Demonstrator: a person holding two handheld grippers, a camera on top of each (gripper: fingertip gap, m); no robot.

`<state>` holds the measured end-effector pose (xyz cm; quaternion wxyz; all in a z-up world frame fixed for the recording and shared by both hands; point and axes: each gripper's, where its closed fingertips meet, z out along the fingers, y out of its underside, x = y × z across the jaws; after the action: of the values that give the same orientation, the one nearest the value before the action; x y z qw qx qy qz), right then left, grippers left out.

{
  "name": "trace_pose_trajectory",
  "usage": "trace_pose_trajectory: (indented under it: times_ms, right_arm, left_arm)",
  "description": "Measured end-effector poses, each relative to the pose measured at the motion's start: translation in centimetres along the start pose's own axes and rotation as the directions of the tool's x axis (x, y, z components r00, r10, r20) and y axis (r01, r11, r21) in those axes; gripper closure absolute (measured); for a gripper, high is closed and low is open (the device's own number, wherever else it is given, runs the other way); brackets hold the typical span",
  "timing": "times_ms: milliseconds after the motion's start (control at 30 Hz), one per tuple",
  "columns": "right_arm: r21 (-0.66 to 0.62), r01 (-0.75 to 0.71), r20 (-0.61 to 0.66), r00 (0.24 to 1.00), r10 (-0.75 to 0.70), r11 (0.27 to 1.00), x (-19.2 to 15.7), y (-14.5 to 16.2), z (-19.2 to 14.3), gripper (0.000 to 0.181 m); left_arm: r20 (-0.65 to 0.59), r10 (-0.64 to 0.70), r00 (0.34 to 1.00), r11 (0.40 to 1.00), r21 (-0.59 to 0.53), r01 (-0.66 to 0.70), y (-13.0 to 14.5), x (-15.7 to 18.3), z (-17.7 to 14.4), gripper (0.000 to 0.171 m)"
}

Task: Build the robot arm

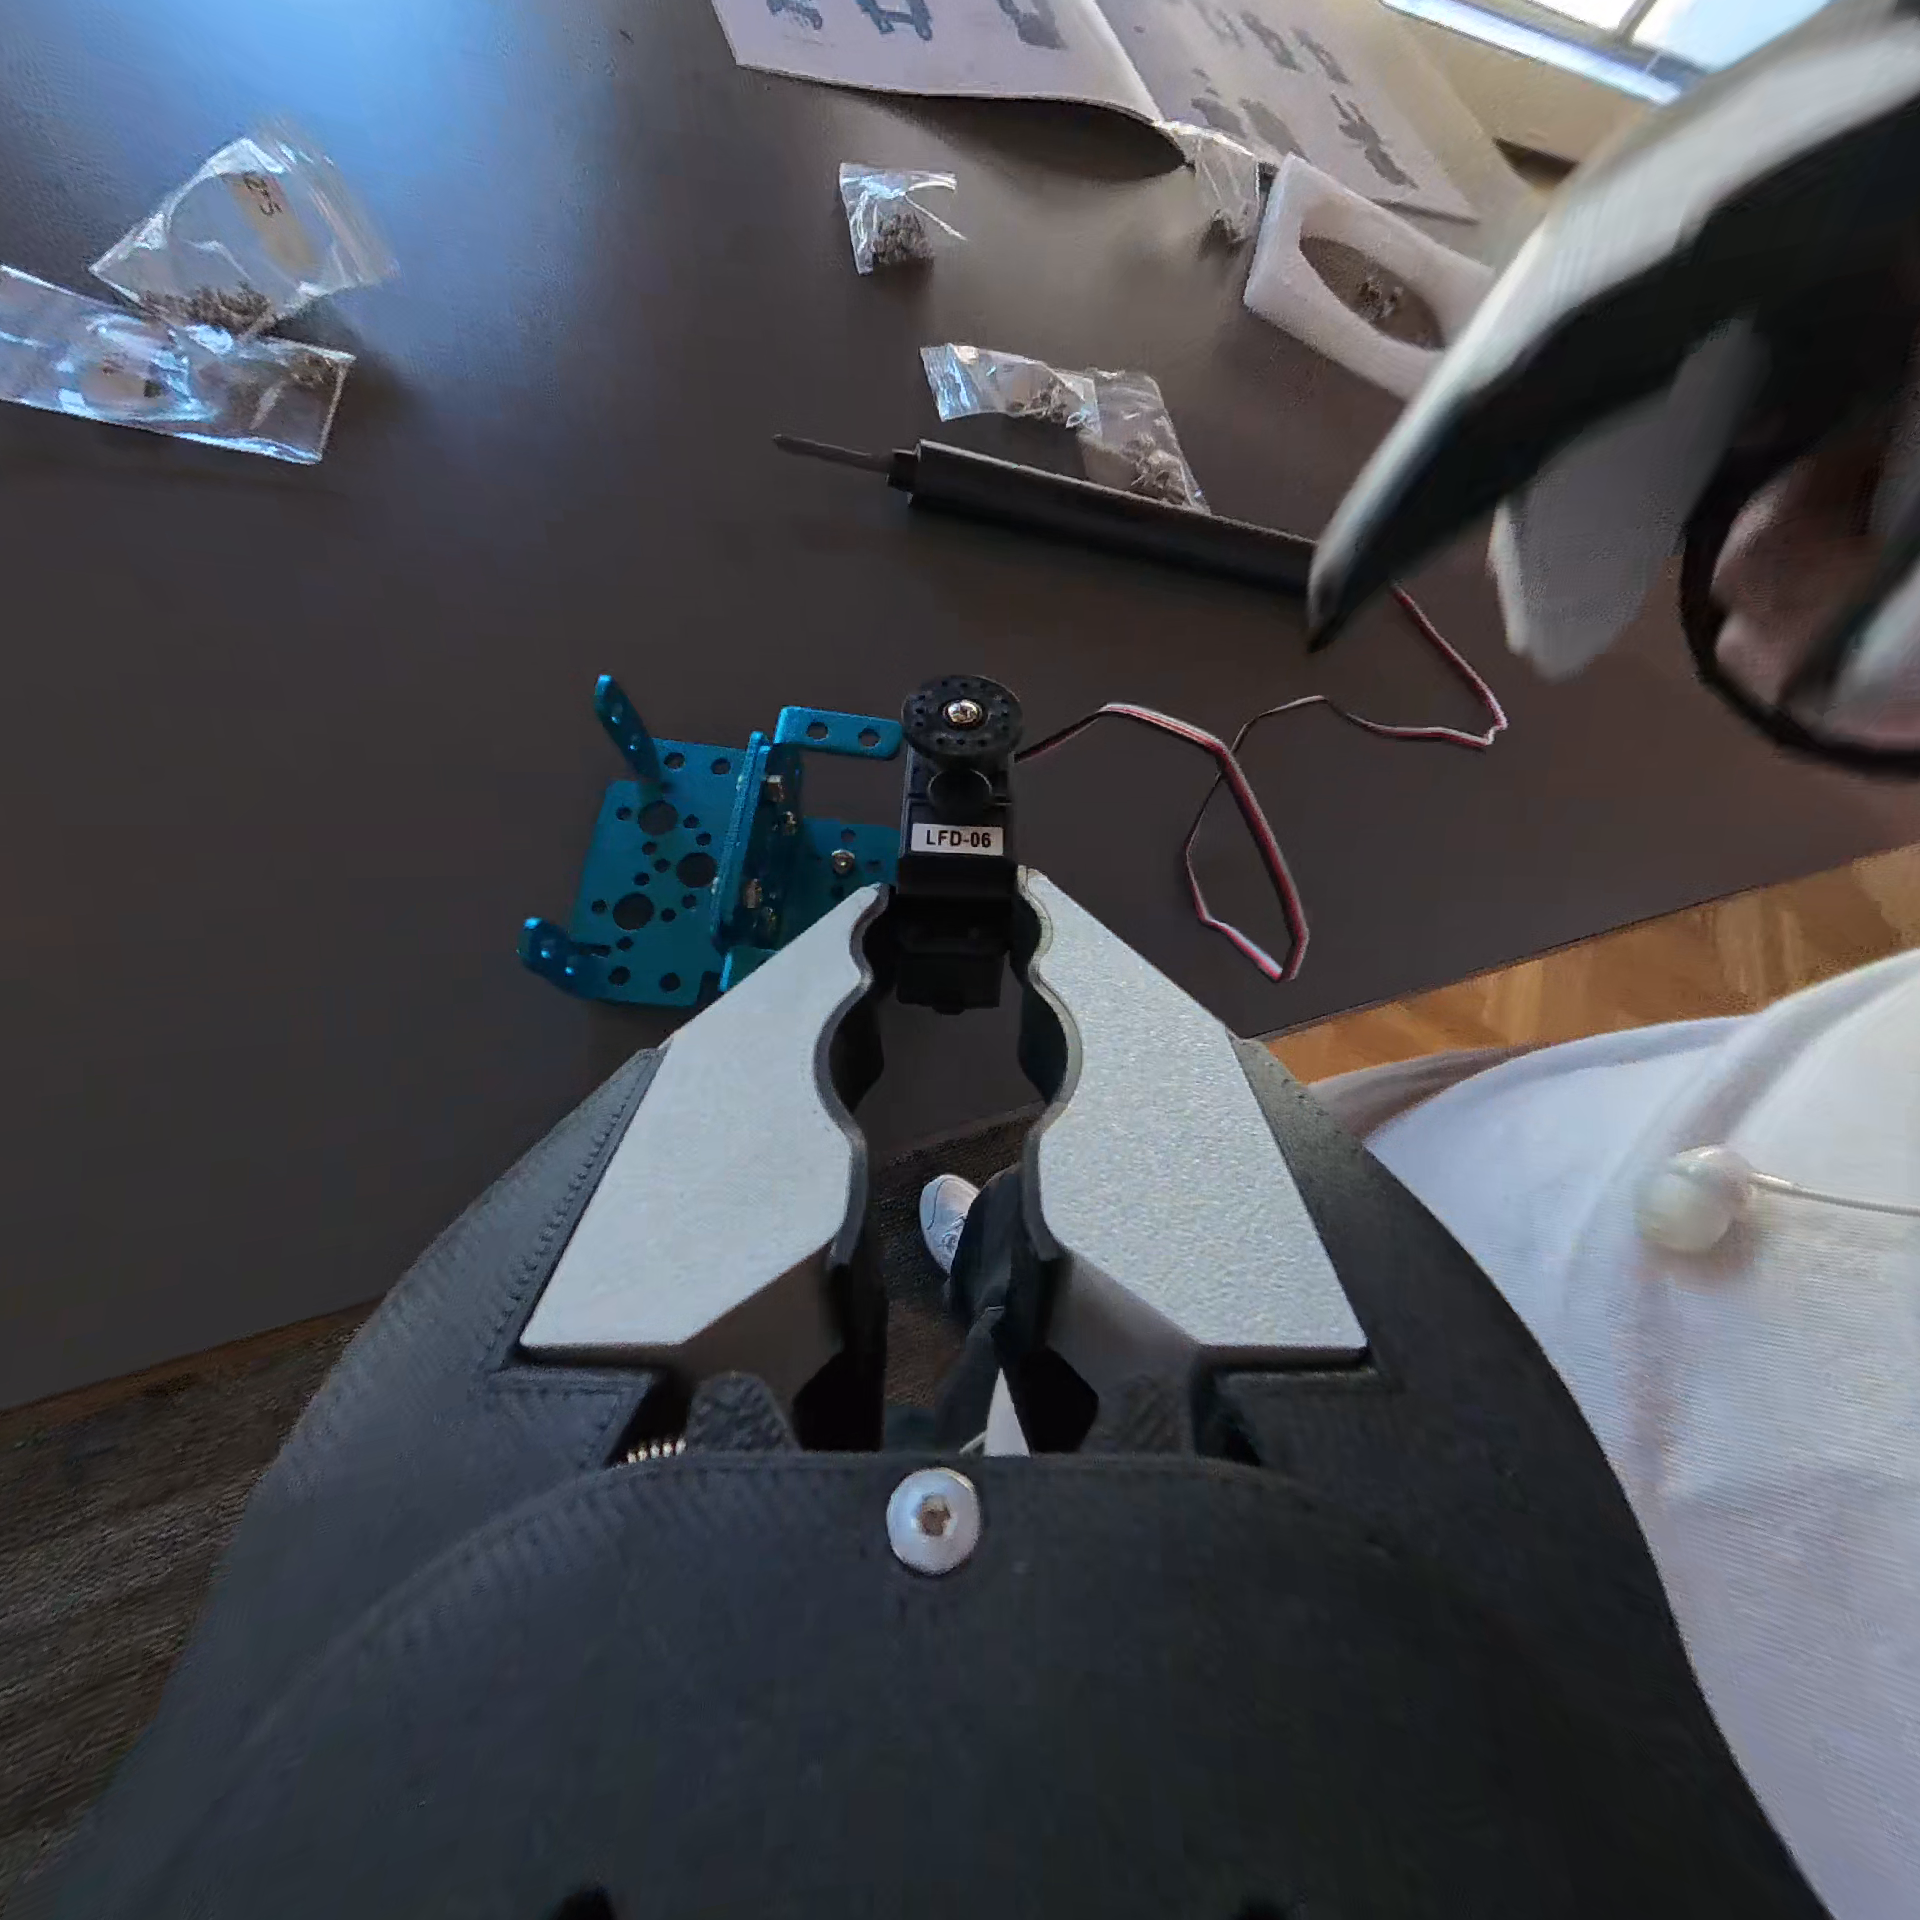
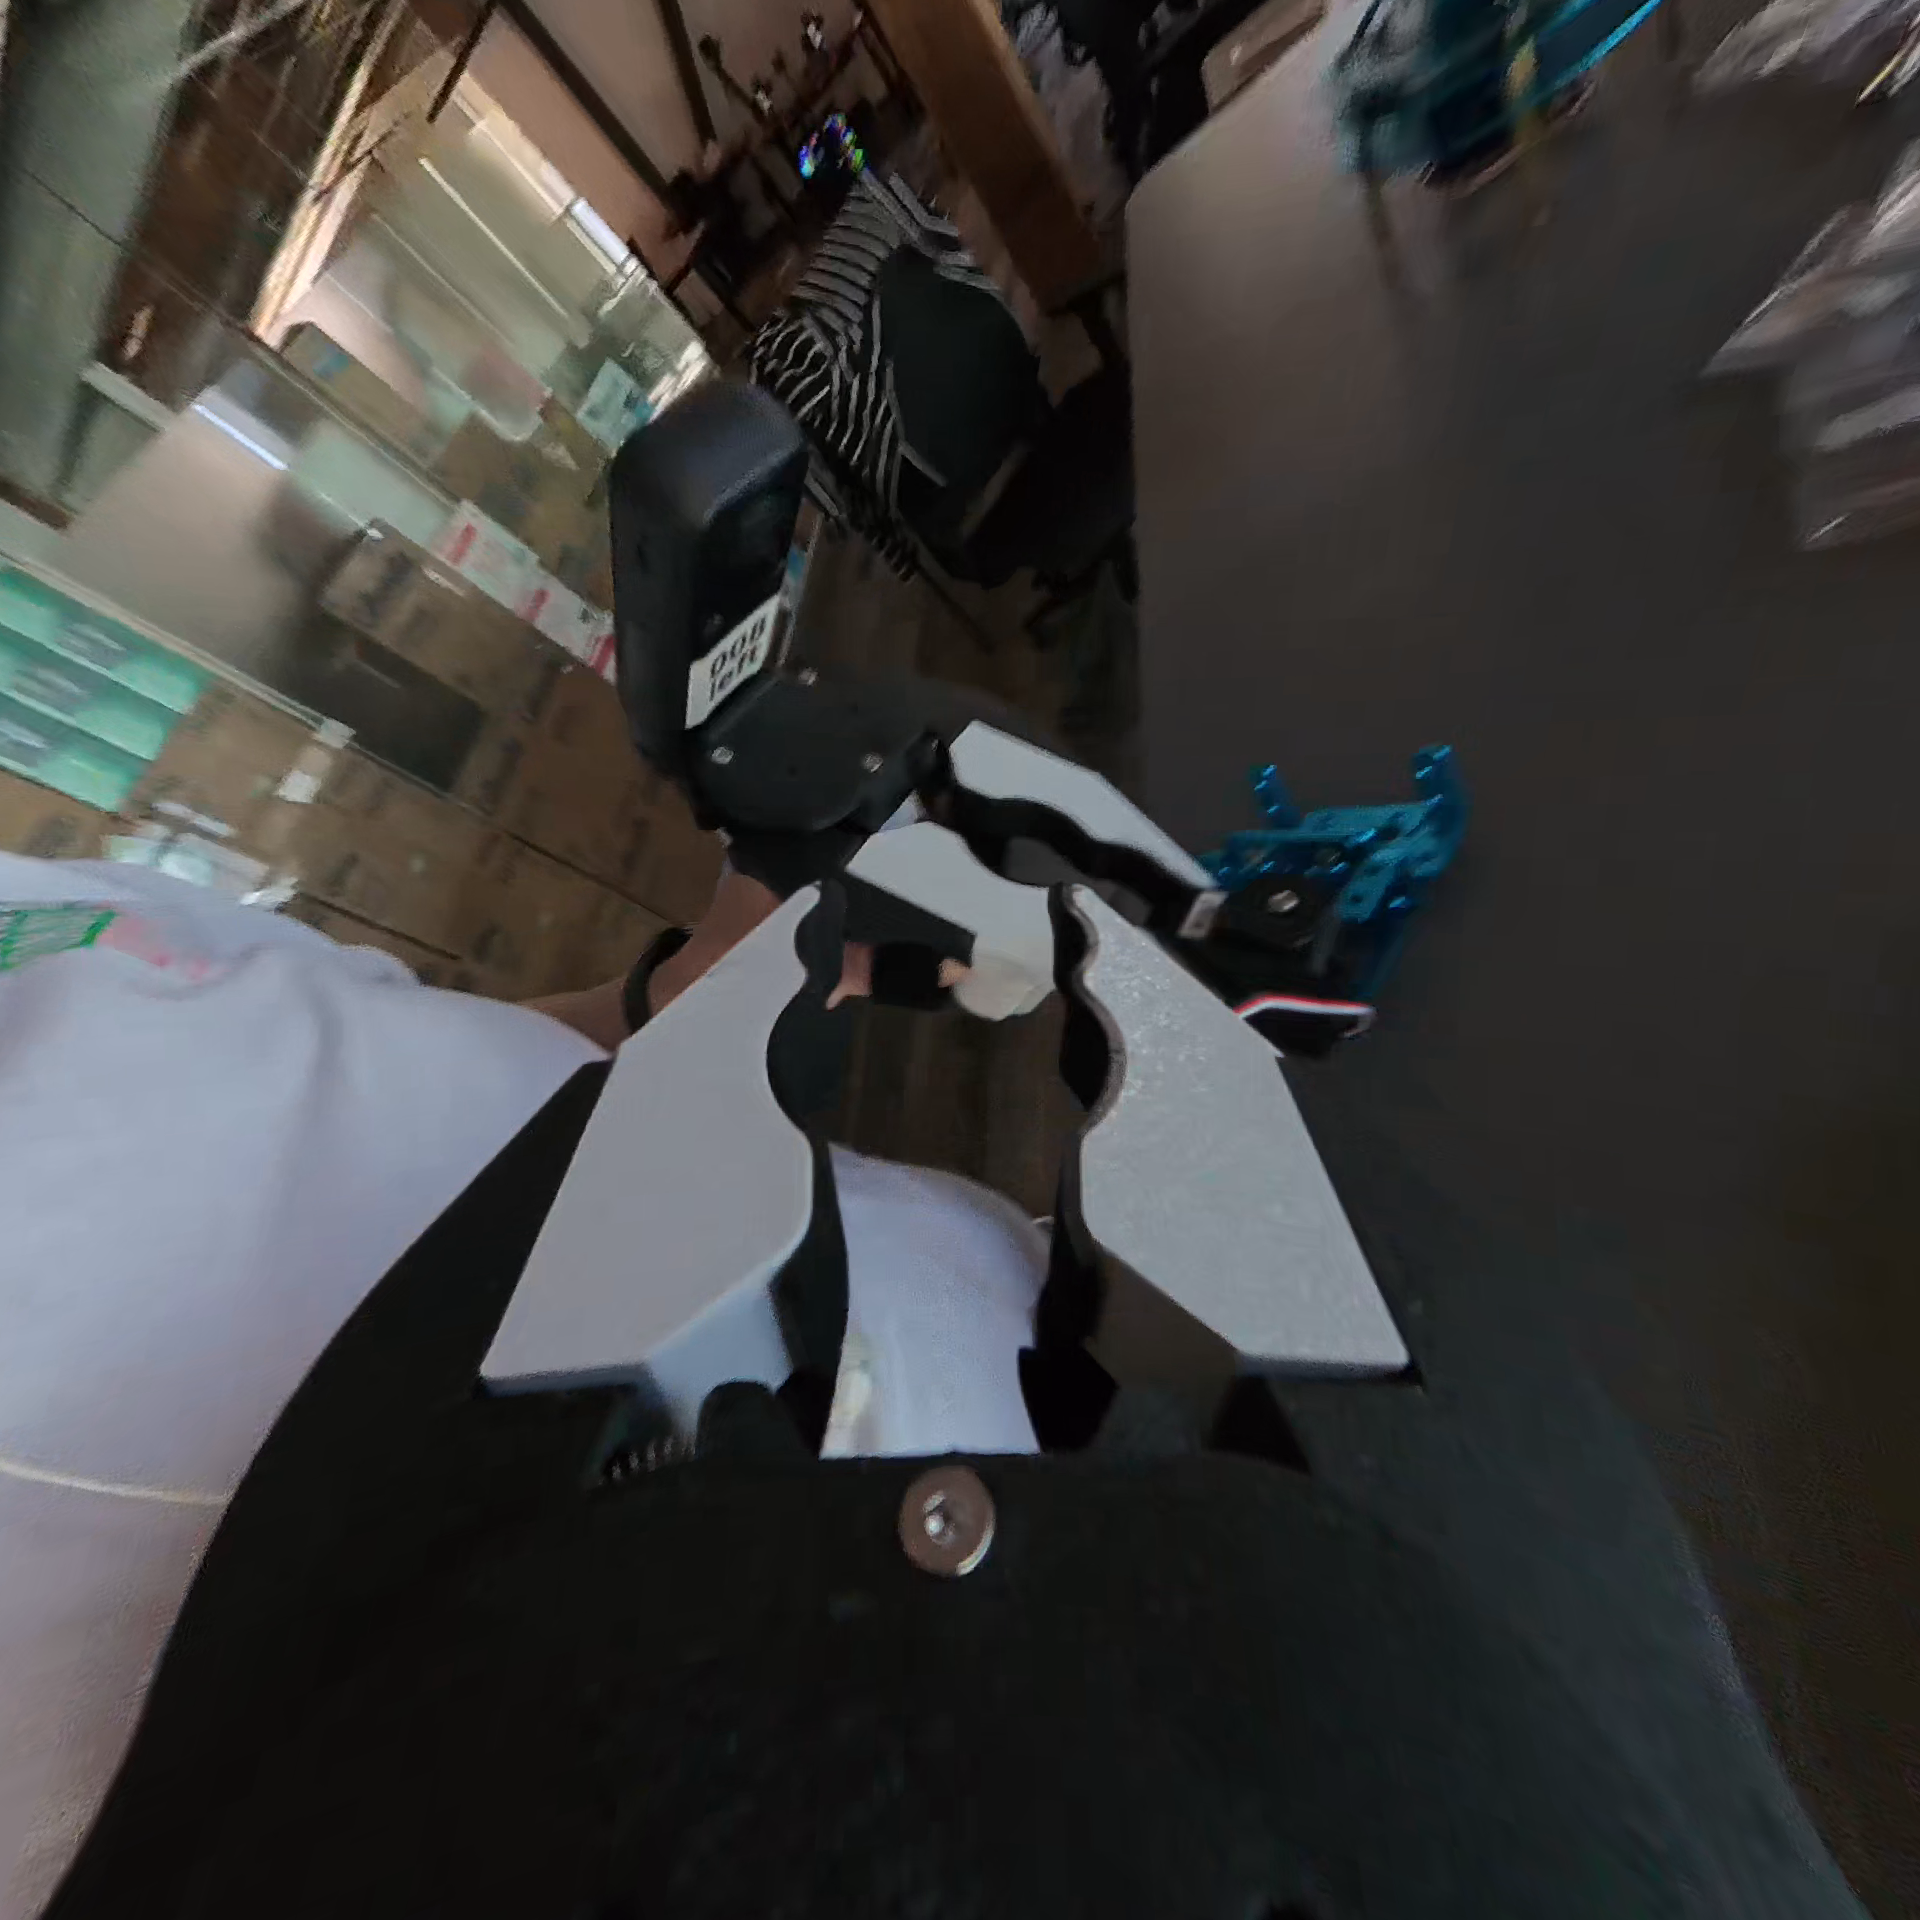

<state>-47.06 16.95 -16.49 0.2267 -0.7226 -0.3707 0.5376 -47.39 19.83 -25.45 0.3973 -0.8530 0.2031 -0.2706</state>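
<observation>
The black servo [image 1: 951, 883] sits clamped between the tips of my left gripper [image 1: 951, 904], held just above the dark table [image 1: 364, 675], its round horn [image 1: 958, 715] pointing away from me and a white label on its body. Its red, white and black lead [image 1: 1247, 831] loops off to the right across the tabletop. Just to the left of the servo, touching or very nearly so, stands the blue perforated metal bracket [image 1: 675, 873]; I cannot tell whether the two are joined.

My right gripper [image 2: 935, 935] is up in the air off the table edge, jaws moderately apart with nothing between them; in the left wrist view it shows as a blurred shape at upper right [image 1: 1558, 416].

Beyond the servo a black screwdriver [image 1: 1091, 504] lies flat. Partly behind it lies a pair of small clear bags [image 1: 1060, 410] holding dark little hardware. Another such bag [image 1: 894, 213] lies farther back, and two more clear bags [image 1: 187, 322] sit well apart at far left, one overlapping the other, each with a small heap of fasteners. At right rear a white foam tray [image 1: 1340, 281] has an oval recess with a few small parts in it. A printed sheet [image 1: 1039, 52] lies at the far edge.
</observation>
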Motion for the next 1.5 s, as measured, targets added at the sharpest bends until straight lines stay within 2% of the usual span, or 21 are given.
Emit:
trace_pose_trajectory:
  times_ms: [67,133,233,333,367,433,467,533,600,700,767,900,933,1167,1300,1367,1500]
  right_arm:
    - [-0.063,-0.05,-0.009,0.999,0.049,0.997,0.4,2.4,1.4,0.14]
    - [-0.081,-0.014,-0.05,0.999,0.01,0.997,1.2,3.8,1.8,0.141]
    - [-0.008,0.17,-0.147,0.975,-0.169,0.985,2.6,2.5,1.1,0.142]
    - [-0.077,0.405,-0.255,0.875,-0.411,0.911,5.2,0.8,-0.2,0.142]
    - [-0.107,0.478,-0.232,0.841,-0.489,0.872,5.5,0.4,-0.3,0.142]
    - [-0.159,0.603,-0.087,0.781,-0.619,0.782,4.6,0.3,0.2,0.138]
    - [-0.18,0.661,-0.001,0.74,-0.673,0.728,4.1,0.6,0.6,0.138]
    - [-0.258,0.738,0.089,0.66,-0.746,0.623,4.4,0.7,1.4,0.138]
    - [-0.352,0.783,0.179,0.595,-0.784,0.513,5.0,1.2,2.2,0.134]
    - [-0.448,0.81,0.328,0.543,-0.773,0.378,5.4,2.9,2.8,0.136]
    - [-0.459,0.818,0.365,0.53,-0.765,0.348,5.5,3.2,3.2,0.142]
    - [-0.458,0.831,0.391,0.506,-0.769,0.315,6.2,3.2,3.4,0.145]
    - [-0.446,0.833,0.406,0.515,-0.755,0.329,5.9,3.2,3.4,0.153]
    - [-0.442,0.829,0.447,0.535,-0.717,0.343,5.9,2.7,3.4,0.157]
    - [-0.467,0.824,0.429,0.527,-0.733,0.319,6.8,2.7,3.6,0.158]
    - [-0.468,0.819,0.428,0.538,-0.726,0.331,6.9,2.8,3.8,0.159]
    - [-0.475,0.811,0.415,0.55,-0.725,0.342,7.1,2.7,3.8,0.16]
  left_arm:
    - [-0.024,-0.023,0.999,1.0,0.014,0.023,0.0,0.5,-0.2,0.151]
    - [-0.045,-0.026,0.999,0.998,0.051,0.028,-0.5,0.9,-0.8,0.151]
    - [-0.014,0.002,1.0,0.998,0.066,-0.001,-0.7,0.1,-1.6,0.151]
    - [-0.042,-0.006,0.999,0.996,0.092,0.009,-0.9,-0.4,-2.1,0.151]
    - [-0.054,-0.012,0.998,0.995,0.098,0.017,-1.0,-0.4,-2.1,0.151]
    - [-0.067,0.005,0.998,0.995,0.1,0.002,-1.1,-0.1,-2.0,0.151]
    - [-0.064,0.026,0.998,0.995,0.094,-0.02,-1.1,0.0,-1.8,0.151]
    - [-0.064,0.094,0.994,0.992,0.086,-0.088,-1.2,0.7,-1.4,0.151]
    - [-0.042,0.139,0.989,0.988,0.074,-0.136,-1.0,0.9,-1.0,0.151]
    - [-0.043,0.164,0.985,0.984,0.082,-0.16,-0.9,1.4,-1.0,0.151]
    - [-0.015,0.179,0.984,0.981,0.079,-0.177,-0.5,1.1,-1.1,0.151]
    - [-0.009,0.149,0.989,0.98,0.137,-0.147,-0.7,0.9,-2.0,0.15]
    - [-0.005,0.146,0.989,0.978,0.153,-0.143,-0.8,0.8,-2.2,0.15]
    - [-0.012,0.143,0.99,0.97,0.198,-0.138,-1.2,0.5,-2.3,0.149]
    - [0.022,0.127,0.992,0.965,0.23,-0.128,-1.0,-0.3,-3.0,0.129]
    - [0.028,0.116,0.993,0.967,0.225,-0.119,-0.4,-1.0,-3.2,0.121]
    - [0.018,0.092,0.996,0.966,0.239,-0.094,-0.1,-2.3,-3.4,0.118]
